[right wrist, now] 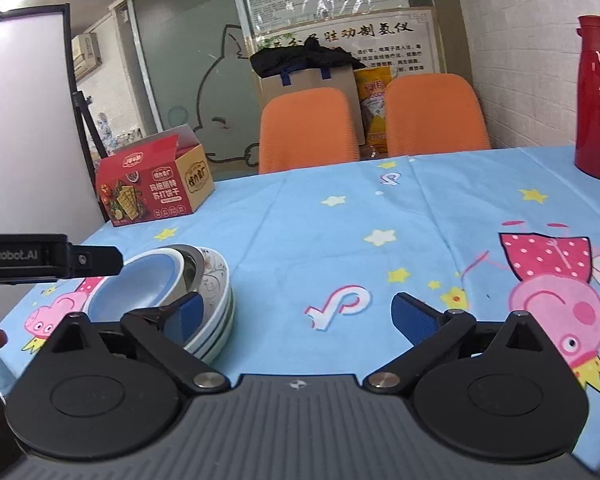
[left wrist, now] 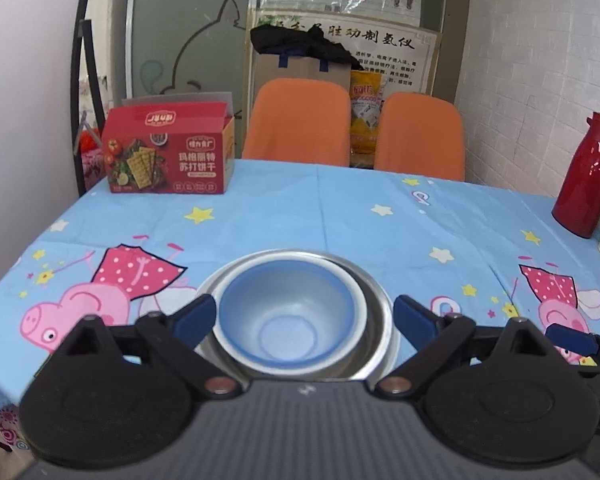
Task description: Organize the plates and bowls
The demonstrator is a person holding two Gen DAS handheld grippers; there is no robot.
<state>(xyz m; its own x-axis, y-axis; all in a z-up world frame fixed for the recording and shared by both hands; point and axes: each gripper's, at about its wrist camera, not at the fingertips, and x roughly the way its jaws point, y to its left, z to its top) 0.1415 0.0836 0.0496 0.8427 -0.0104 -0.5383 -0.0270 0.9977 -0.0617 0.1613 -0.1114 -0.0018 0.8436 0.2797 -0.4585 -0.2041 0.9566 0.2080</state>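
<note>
The left gripper (left wrist: 304, 316) is wide open and holds nothing. It hangs right over a stack of bowls. On top of the stack sits a blue bowl (left wrist: 286, 320), and it rests inside a shiny metal bowl (left wrist: 374, 320). The two blue fingertips (left wrist: 194, 318) stand one on each side of the blue bowl, and I cannot tell if they touch it.

The right gripper (right wrist: 296, 316) is wide open too, with nothing in it. It is over a bare part of the table (right wrist: 340, 216), which has a blue cloth with pink pigs and yellow stars. From this side the stack is at the near left. The blue bowl (right wrist: 134, 290) is on top, the metal bowl (right wrist: 192, 268) is under it, and a white bowl with a flower pattern (right wrist: 216, 276) is under that. More white bowls with green rims (right wrist: 220, 328) lie at the bottom. The left gripper's black finger (right wrist: 94, 262) pokes in just above the stack.

A red cracker box (right wrist: 152, 188) stands at the far left of the table. A red jug (right wrist: 598, 100) stands at the far right. Two orange chairs (right wrist: 308, 128) wait behind the table.
</note>
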